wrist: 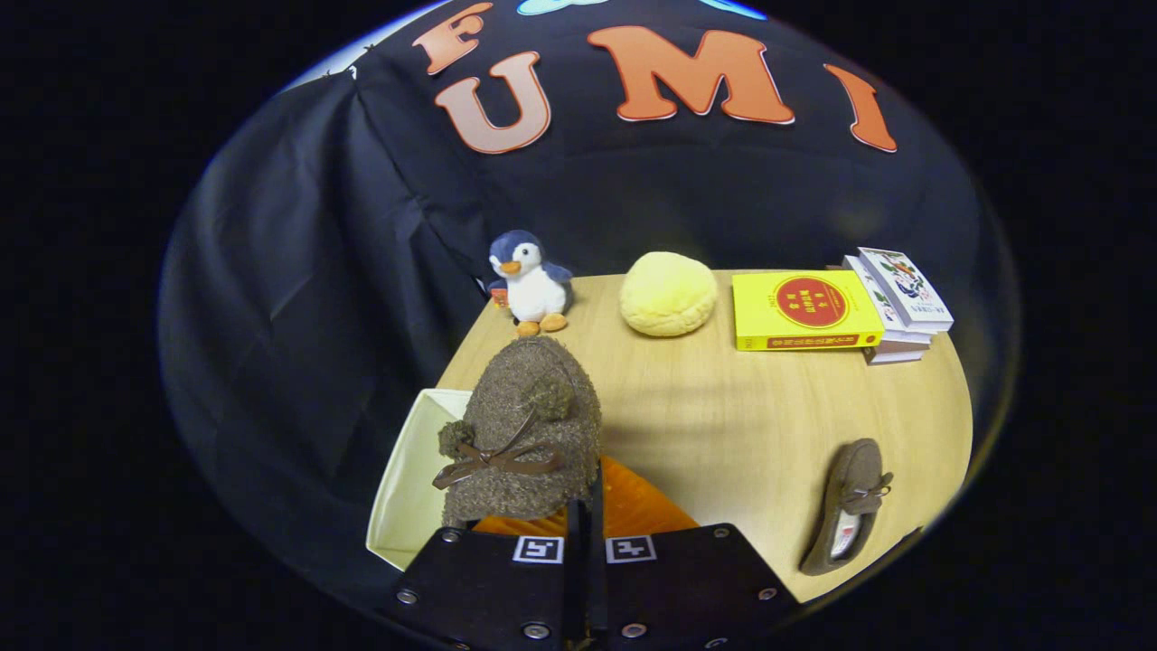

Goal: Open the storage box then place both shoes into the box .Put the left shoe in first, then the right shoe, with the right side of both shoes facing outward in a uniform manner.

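Between its fingers, the tool (586, 517) is pinching a brown shoe (524, 434), holding it toe-up above the open white box (407, 488). An orange lid (633, 506) is showing just behind the shoe. The second shoe (848, 506) is lying on the bench (723, 407), well apart to the right. Beyond, a penguin (531, 285), a yellow cushion (669, 294) and books (813, 309) are sitting along the far edge.
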`<move>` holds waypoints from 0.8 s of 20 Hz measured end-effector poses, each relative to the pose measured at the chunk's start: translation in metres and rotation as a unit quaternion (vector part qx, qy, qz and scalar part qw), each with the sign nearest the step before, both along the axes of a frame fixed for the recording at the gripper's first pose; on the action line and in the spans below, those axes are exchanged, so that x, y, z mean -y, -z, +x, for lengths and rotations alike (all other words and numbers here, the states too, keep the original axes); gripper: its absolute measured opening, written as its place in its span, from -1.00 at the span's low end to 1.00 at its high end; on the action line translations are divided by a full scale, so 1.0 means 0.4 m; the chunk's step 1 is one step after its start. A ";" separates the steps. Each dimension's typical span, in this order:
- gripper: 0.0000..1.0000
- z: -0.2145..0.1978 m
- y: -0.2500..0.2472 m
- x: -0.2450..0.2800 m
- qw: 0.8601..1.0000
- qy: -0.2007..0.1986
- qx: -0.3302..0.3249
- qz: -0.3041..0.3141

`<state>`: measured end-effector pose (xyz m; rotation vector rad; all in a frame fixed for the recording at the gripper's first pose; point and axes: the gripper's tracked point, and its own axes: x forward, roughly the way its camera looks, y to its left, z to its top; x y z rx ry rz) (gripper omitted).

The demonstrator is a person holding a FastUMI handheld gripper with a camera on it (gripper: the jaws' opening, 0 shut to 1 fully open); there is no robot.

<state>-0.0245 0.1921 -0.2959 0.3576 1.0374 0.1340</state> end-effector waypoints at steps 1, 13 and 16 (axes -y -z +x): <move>-0.95 0.002 -0.002 -0.030 1.000 -0.002 -0.004 0.005; -0.94 -0.038 0.116 -0.295 0.996 -0.041 -0.078 -0.008; -0.94 -0.057 0.182 -0.338 0.994 -0.042 -0.099 -0.022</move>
